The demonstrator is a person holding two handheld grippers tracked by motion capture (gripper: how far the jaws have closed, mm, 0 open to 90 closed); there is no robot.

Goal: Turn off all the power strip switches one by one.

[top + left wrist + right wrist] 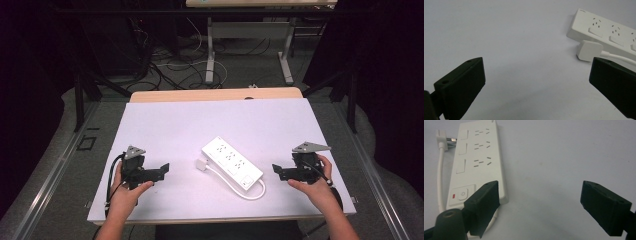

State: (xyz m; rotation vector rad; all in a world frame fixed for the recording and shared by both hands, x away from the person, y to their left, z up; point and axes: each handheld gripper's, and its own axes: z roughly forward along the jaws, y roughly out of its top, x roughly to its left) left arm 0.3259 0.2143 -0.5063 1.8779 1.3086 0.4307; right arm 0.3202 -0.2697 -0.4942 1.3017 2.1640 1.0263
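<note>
A white power strip (pixel 232 165) lies flat and diagonal near the middle of the white table (pixel 165 125), its far end toward the back left and its switch end toward the front right. In the right gripper view it shows 3 rows of sockets, each row with a flat white cover beside it, and a power button (pixel 463 193) with a small red mark at the near end. Its white cable (pixel 256 192) loops out from the switch end, runs back along the strip's side, and ends in a white plug (pixel 201 164) that lies on the table just beside the strip, at about its middle; in the left gripper view the plug sits next to the strip's long edge, whether touching it I cannot tell. The left gripper (pixel 161 170) is held in the person's left hand (pixel 129 192) at the left of the table, well apart from the strip, its jaws standing wide apart with bare table between them. The right gripper (pixel 276 170) is held in the right hand (pixel 314 186) at the right, near the strip's switch end but clear of it, jaws also spread wide and clamped on nothing. Both grippers point inward toward the strip, which lies between them.
</note>
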